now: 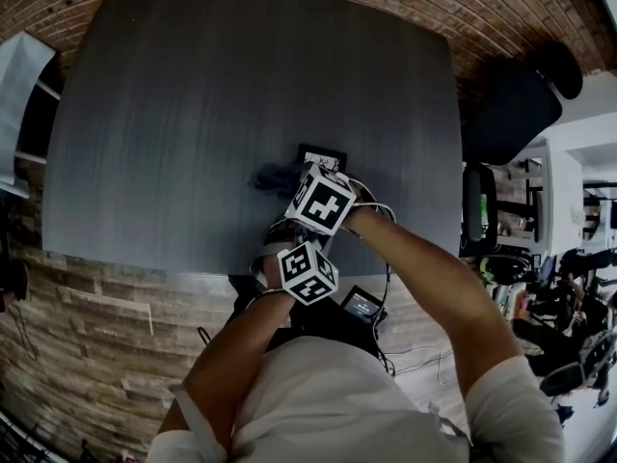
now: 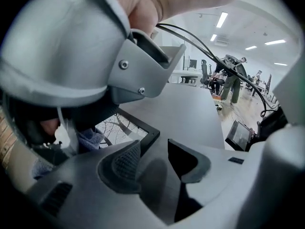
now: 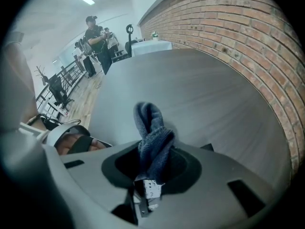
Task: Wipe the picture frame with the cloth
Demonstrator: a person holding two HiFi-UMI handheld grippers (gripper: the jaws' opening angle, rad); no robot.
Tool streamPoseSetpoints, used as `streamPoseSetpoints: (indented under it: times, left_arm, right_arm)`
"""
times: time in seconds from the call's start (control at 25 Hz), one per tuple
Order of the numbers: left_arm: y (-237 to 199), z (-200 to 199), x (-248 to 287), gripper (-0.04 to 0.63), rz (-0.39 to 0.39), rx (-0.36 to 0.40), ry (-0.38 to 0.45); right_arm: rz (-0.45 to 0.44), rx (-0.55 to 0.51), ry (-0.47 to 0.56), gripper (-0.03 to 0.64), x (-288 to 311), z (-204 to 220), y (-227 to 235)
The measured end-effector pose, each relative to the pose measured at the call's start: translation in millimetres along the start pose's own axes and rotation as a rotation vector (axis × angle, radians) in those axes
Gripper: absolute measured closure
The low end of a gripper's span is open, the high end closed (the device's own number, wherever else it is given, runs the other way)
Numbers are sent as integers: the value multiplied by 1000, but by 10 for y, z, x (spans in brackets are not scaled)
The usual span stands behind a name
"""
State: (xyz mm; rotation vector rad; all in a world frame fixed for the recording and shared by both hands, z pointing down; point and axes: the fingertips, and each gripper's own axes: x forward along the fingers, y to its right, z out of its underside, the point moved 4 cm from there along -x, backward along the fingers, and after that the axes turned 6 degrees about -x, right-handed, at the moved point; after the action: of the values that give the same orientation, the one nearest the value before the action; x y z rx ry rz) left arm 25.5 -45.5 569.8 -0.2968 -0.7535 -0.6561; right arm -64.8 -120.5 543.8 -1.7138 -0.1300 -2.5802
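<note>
A black picture frame (image 1: 322,153) lies flat on the dark grey table (image 1: 241,95), near its front edge. In the head view a blue cloth (image 1: 273,176) sits just left of the frame. My right gripper (image 3: 153,162) is shut on this cloth (image 3: 153,140), which bunches up from between its jaws; its marker cube (image 1: 321,201) hangs over the frame. My left gripper (image 2: 155,152) is open with only bare table between its fingers. The frame's corner (image 2: 143,131) lies just beyond its left finger (image 2: 125,165). Its marker cube (image 1: 308,273) sits at the table's front edge.
A black office chair (image 1: 519,104) stands right of the table, and a brick wall (image 3: 248,37) runs along its far side. A small screen device (image 1: 363,305) hangs below the table's front edge. People stand far off in the room (image 3: 96,38).
</note>
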Motion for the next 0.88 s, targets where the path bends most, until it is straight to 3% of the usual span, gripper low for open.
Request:
streamPoseSetpoints:
  times: [0.32, 0.6, 0.72, 0.88]
  left_arm:
    - [0, 39, -7, 412, -1, 20, 4]
    - [136, 165, -148, 394, 45, 51, -5]
    - [174, 250, -286, 394, 74, 29, 5]
    - [78, 359, -529, 394, 92, -54, 45]
  right_arm:
    - [-54, 139, 28, 517, -7, 9, -73]
    - [-105, 226, 64, 517, -56, 1, -213]
    - [-96, 275, 116, 517, -146, -35, -243]
    - [-69, 327, 189, 515, -289, -96, -265]
